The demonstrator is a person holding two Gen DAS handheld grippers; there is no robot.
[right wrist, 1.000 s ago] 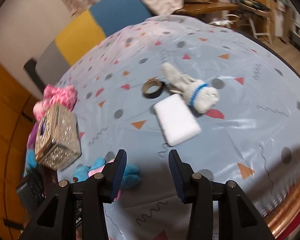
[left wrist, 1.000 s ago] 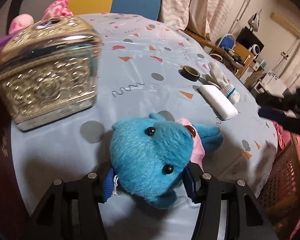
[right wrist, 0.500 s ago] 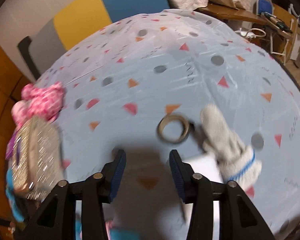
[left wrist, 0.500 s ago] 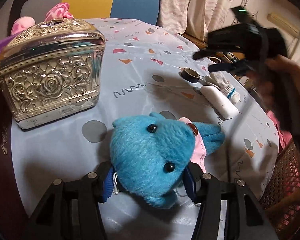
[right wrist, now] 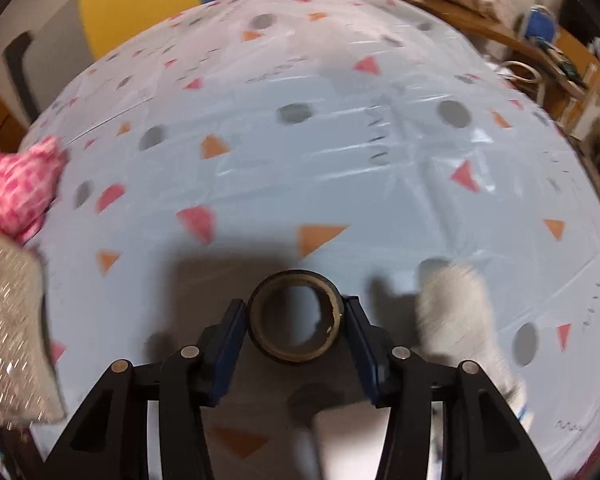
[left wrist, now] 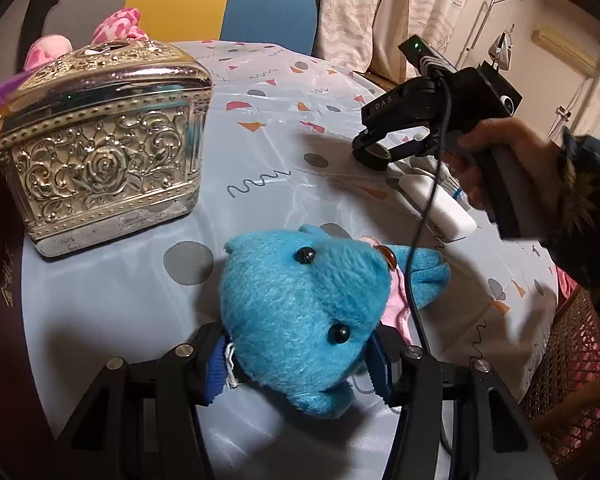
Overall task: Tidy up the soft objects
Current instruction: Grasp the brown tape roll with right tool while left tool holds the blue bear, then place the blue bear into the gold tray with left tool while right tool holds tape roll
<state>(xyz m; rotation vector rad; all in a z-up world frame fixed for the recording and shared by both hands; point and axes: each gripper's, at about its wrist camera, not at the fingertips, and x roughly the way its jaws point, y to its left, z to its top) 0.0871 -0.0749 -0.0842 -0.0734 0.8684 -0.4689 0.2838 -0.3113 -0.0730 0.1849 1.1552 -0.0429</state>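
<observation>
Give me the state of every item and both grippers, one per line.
Left gripper: shut on the blue plush toy.
Blue plush toy: lying on the table, clamped.
Right gripper: jaws around the tape roll, contact unclear.
Tape roll: flat on the table.
Silver box: upright, slot on top.
White glove: lying flat.
White block: lying flat.

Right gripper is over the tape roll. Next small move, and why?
Probably close the right gripper on the tape roll: the roll sits between its blue pads, which flank its sides, on the tablecloth. The left gripper already clamps the blue plush, so it can wait.
</observation>
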